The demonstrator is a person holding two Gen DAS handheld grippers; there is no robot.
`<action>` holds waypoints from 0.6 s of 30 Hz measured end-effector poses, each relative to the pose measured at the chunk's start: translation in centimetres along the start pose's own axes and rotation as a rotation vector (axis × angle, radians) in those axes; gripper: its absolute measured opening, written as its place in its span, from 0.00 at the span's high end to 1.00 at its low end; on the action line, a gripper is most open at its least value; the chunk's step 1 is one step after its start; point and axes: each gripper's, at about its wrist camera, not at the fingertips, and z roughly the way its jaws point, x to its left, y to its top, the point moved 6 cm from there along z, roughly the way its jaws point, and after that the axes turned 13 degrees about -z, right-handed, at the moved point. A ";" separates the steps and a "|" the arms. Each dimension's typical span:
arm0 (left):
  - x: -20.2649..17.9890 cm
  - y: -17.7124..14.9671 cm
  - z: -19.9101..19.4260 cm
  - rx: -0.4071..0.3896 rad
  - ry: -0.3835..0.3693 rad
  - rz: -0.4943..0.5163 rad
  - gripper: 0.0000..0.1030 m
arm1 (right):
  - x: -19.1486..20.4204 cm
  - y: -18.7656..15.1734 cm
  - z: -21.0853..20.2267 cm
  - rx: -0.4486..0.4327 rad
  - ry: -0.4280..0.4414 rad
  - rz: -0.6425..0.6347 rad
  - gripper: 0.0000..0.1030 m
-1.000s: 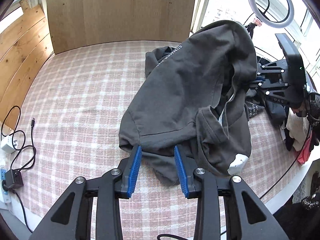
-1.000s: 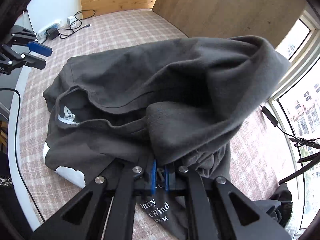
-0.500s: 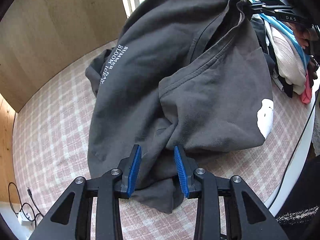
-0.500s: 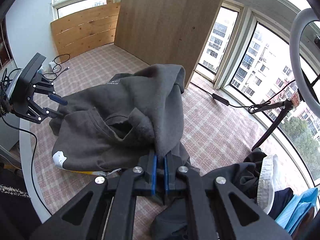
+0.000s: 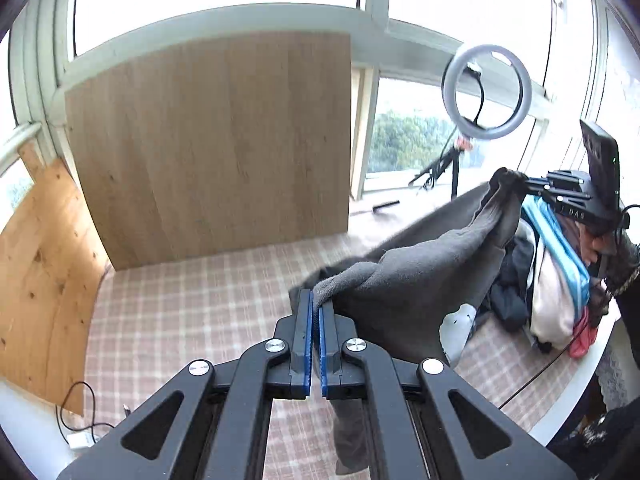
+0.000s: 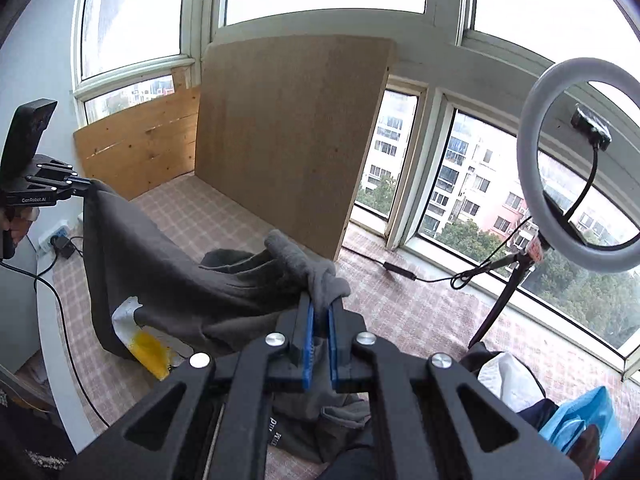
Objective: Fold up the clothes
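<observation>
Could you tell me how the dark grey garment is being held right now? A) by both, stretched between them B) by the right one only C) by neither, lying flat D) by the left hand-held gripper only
A: the left hand-held gripper and the right hand-held gripper each pinch an edge of the garment, which hangs between them above the table.

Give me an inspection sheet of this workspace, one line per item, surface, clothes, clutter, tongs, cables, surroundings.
Surface: table under a pink checked cloth, mostly bare.
Job's things: dark grey sweatshirt held up between both tongs, its lower part hanging toward the cloth; a white and yellow print shows in the right wrist view.
Clutter: pile of other clothes at the table's right end.
Grippers: left tongs shut on the sweatshirt's edge; right tongs shut on another bunched edge.
Cables: black cable near the table's left end; another runs by the window.
Surroundings: wooden board standing behind the table, ring light on a stand, windows all round.
</observation>
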 end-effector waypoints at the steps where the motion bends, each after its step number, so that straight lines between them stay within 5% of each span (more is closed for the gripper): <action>1: -0.2 2.3 -2.5 -0.056 -0.003 0.019 0.98 | -0.8 2.4 -1.6 -0.041 -0.034 0.009 0.95; 4: -1.0 9.3 -8.8 -0.192 0.036 0.096 0.99 | -3.1 9.8 -7.8 -0.163 -0.122 0.035 0.95; 8: -3.4 14.6 -17.9 -0.378 0.066 0.188 0.99 | -3.7 17.3 -16.8 -0.313 -0.206 0.023 0.95; 11: -4.0 16.3 -23.9 -0.502 0.054 0.224 0.99 | -2.0 20.7 -22.4 -0.388 -0.289 -0.016 0.94; 18: -4.3 16.8 -31.8 -0.590 0.036 0.264 0.99 | 3.0 23.7 -30.2 -0.465 -0.414 -0.072 0.94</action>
